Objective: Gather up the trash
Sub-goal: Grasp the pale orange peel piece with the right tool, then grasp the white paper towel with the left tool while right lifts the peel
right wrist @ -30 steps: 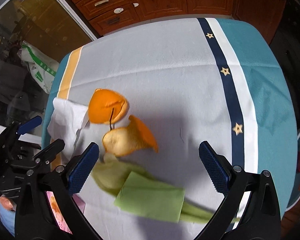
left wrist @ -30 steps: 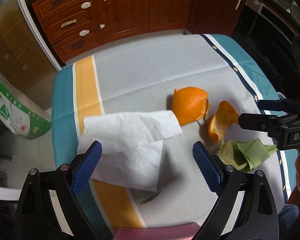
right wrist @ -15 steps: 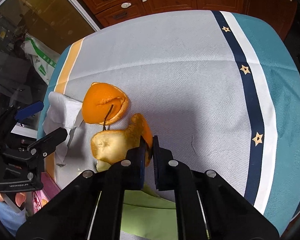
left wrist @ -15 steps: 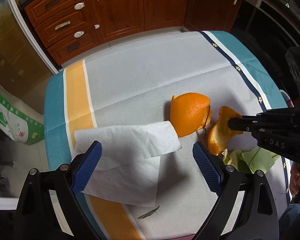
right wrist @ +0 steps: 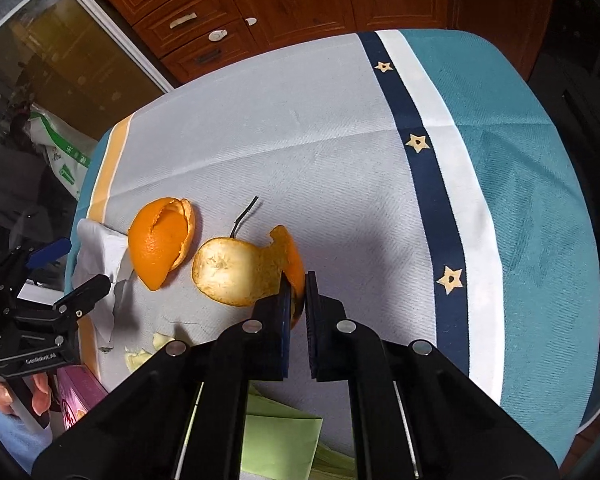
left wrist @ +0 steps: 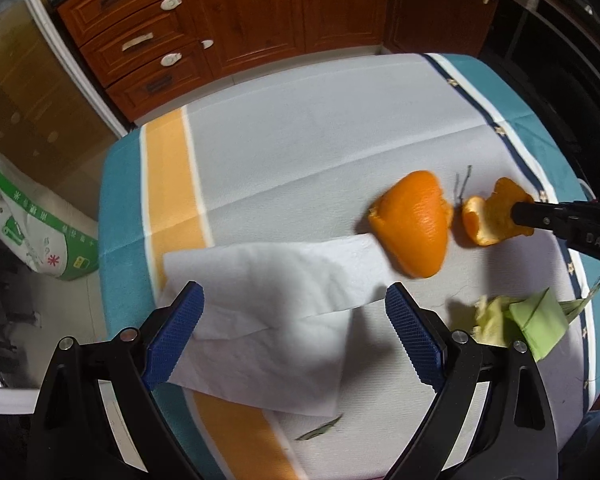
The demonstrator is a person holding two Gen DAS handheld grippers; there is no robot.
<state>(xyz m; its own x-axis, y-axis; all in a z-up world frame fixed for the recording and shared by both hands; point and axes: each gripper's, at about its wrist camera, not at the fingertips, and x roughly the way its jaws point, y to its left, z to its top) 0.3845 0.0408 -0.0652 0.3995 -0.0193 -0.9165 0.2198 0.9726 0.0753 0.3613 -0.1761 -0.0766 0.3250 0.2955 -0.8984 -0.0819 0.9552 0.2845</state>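
Two pieces of orange peel lie on the striped tablecloth. My right gripper (right wrist: pixel 297 280) is shut on the edge of the smaller curled peel (right wrist: pixel 236 276), whose pale inside faces up; from the left wrist that peel (left wrist: pixel 486 220) shows with the right gripper (left wrist: pixel 518 212) clamped on it. The larger peel (left wrist: pixel 414 224) (right wrist: pixel 160 240) rests beside it, on the corner of a white paper napkin (left wrist: pixel 268 304). My left gripper (left wrist: pixel 294 336) hangs open above the napkin, holding nothing. A green folded paper (left wrist: pixel 540 320) (right wrist: pixel 280 436) and pale husk scraps (left wrist: pixel 488 316) lie near the table's front edge.
A thin dark stem (right wrist: pixel 244 216) lies behind the peels and a small leaf (left wrist: pixel 320 434) in front of the napkin. A pink box (right wrist: pixel 76 392) sits at the near left. Wooden cabinets (left wrist: pixel 260 20) stand beyond the table, a green-and-white bag (left wrist: pixel 32 232) on the floor at left.
My right gripper went from wide open to shut on the smaller peel and dragged it slightly away from the green paper. The dark stem now lies free behind the peels.
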